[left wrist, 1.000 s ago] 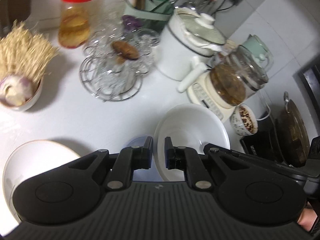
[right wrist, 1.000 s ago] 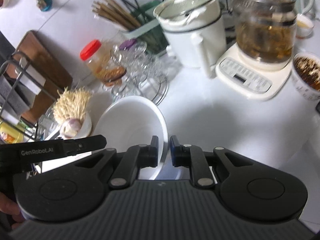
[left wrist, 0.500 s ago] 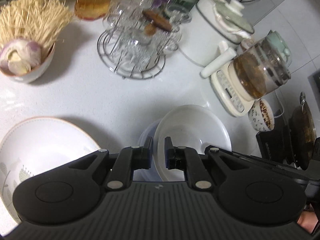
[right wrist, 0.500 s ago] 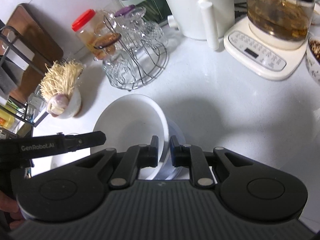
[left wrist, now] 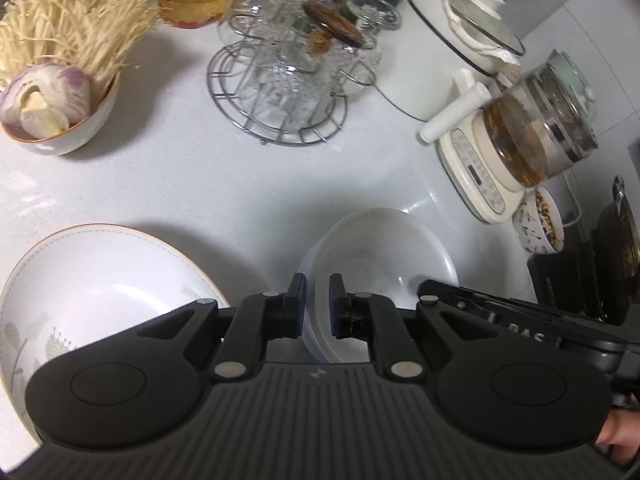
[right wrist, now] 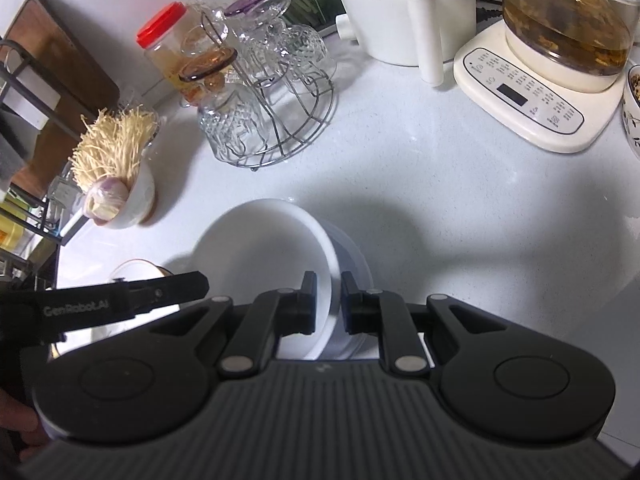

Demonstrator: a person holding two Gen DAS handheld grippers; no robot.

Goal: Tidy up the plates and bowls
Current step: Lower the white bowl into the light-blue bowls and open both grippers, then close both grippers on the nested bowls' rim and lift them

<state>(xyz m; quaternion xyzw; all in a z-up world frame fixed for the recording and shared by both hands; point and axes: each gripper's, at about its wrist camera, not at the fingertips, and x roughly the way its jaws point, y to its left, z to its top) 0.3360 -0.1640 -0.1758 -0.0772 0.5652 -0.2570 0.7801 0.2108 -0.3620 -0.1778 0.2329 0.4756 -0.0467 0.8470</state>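
Note:
A white bowl (left wrist: 380, 252) is held by both grippers just above the white counter, with a pale blue bowl or lid (right wrist: 354, 256) under it. My left gripper (left wrist: 317, 306) is shut on the bowl's left rim. My right gripper (right wrist: 329, 304) is shut on its right rim; the bowl (right wrist: 264, 248) fills the middle of the right wrist view. A large white plate (left wrist: 100, 280) with a thin orange edge and leaf print lies on the counter to the left; a part of it (right wrist: 136, 266) shows behind the left gripper's arm.
A bowl of enoki mushrooms and garlic (left wrist: 60, 92) stands far left. A wire rack of glass cups (left wrist: 288, 80), a red-lidded jar (right wrist: 172, 52), a white pot (left wrist: 452, 36), a glass kettle on its base (left wrist: 532, 136) and a patterned cup (left wrist: 540, 224) line the back and right.
Both grippers have come down toward the counter with the white bowl, and the views have tilted down. The plate on the left now shows larger.

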